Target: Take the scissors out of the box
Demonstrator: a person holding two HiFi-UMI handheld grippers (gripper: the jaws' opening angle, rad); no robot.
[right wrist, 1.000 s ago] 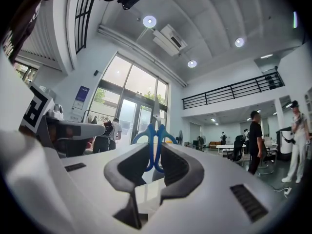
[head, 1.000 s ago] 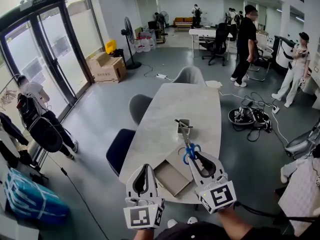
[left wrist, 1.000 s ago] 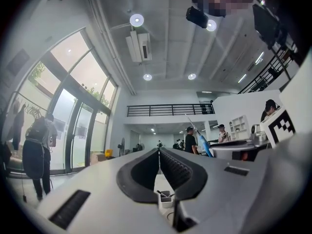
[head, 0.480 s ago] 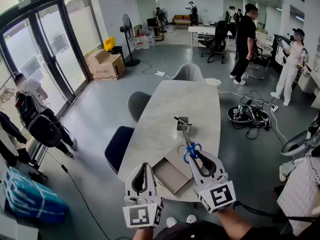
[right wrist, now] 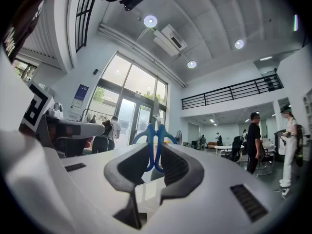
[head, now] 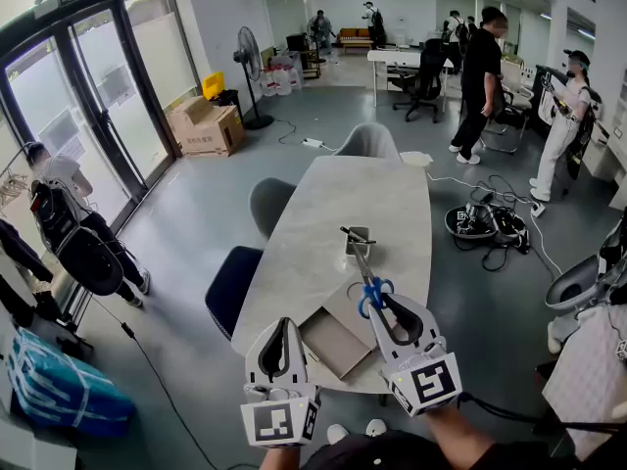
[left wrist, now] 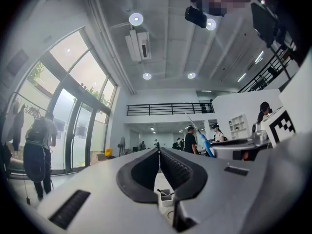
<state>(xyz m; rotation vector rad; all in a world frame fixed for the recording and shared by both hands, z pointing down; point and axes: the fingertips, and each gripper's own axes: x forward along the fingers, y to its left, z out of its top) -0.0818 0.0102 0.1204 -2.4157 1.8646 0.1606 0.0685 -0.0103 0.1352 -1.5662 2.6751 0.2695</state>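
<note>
Blue-handled scissors [head: 370, 290] sit clamped in our right gripper [head: 381, 307], their length slanting toward the frame's upper left, blades leading. Our left gripper [head: 282, 327] is closed, empty.

Head camera down over table [head: 364, 196]; others level.

Far tabletop [head: 364, 196] open; holder [head: 354, 253] mid-table, box [head: 334, 347] at near edge, 2 chairs [head: 269, 209] along left side.
</note>
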